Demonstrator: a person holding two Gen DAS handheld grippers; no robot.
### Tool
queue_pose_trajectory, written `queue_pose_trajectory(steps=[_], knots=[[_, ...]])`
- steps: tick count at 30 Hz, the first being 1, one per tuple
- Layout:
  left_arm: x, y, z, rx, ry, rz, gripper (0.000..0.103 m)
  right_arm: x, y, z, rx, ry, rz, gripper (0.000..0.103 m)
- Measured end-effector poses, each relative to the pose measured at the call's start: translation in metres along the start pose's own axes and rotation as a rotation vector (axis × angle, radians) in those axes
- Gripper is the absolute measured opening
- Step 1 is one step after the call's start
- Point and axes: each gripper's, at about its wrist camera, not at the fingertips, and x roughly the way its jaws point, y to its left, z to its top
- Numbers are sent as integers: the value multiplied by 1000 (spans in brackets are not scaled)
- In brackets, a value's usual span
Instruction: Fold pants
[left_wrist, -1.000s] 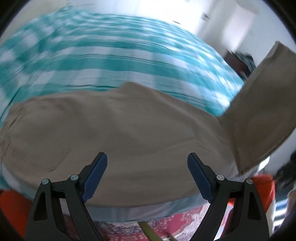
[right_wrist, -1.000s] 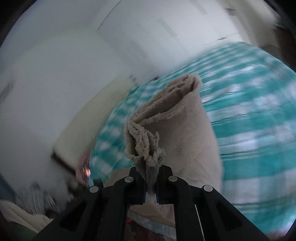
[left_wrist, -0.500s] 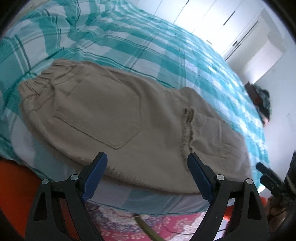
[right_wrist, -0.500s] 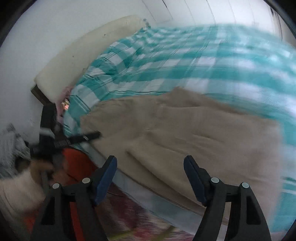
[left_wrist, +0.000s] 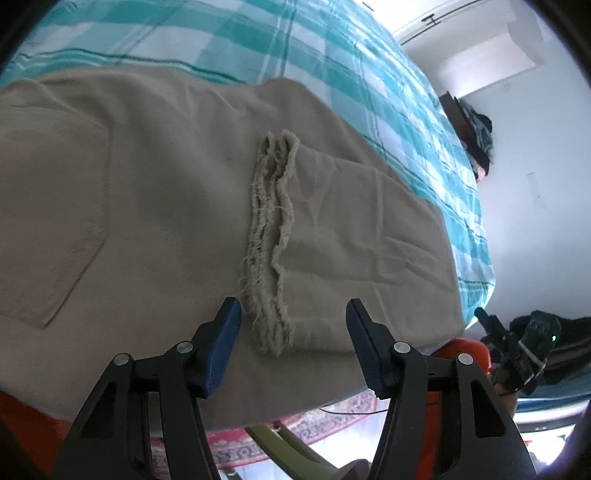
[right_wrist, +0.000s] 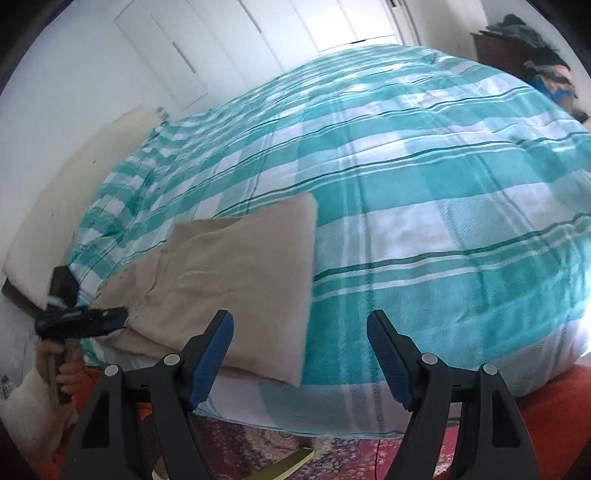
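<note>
L gripper (left_wrist: 293, 332) fingers closing around the frayed hems (left_wrist: 271, 236) of the pants (left_wrist: 147, 206), which run straight ahead; R gripper (right_wrist: 300, 350) wide, empty, by the fold.

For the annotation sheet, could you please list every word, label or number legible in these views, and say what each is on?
None can be read.
Pale lettering on the black left tool's body: too blurred.
Beige cotton pants and teal checked bedspread: no visible text.
</note>
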Motion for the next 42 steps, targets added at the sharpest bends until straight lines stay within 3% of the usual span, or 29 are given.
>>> queue_pose_trajectory(steps=[2,4,8,12,15,17,18,19,22,24,28,30,32,33,35,39,42], knots=[[7,-2,4,-8,17,1,53,0,8,1,-50,-7,15,74],[11,-4,4,-34,22,49,7,1,18,2,-90,-13,24,75],[-9,-9,-9,-20,-38,48,6,-1,37,1,-154,-24,15,74],[-1,-2,-7,-16,-17,64,6,-7,55,13,-237,-52,34,73],[3,-7,-7,13,-14,119,16,22,68,21,-290,17,53,66],[-8,-17,-9,41,-39,211,41,51,73,14,-314,89,102,60],[-17,-22,-10,54,-65,256,63,66,73,9,-316,142,127,59],[-29,-29,-11,75,-110,295,75,85,72,0,-311,217,132,59],[-55,-60,-16,186,-231,347,83,94,71,-8,-300,213,109,59],[-50,-87,-15,263,-247,333,86,92,69,-6,-293,216,114,58],[0,-135,-9,402,-176,301,87,90,70,-12,-294,182,102,60],[41,-149,-5,460,-141,361,87,89,76,-14,-326,173,86,65],[80,-142,-1,463,-73,510,80,90,81,-16,-357,167,71,66],[88,-133,-1,440,-53,547,79,90,81,-17,-360,165,68,66],[73,-110,-7,372,-76,551,80,90,80,-18,-354,165,74,66],[26,-69,-15,308,-104,678,83,90,79,-19,-365,164,79,67],[-4,-63,-6,249,-134,655,80,91,77,-19,-359,165,92,68]])
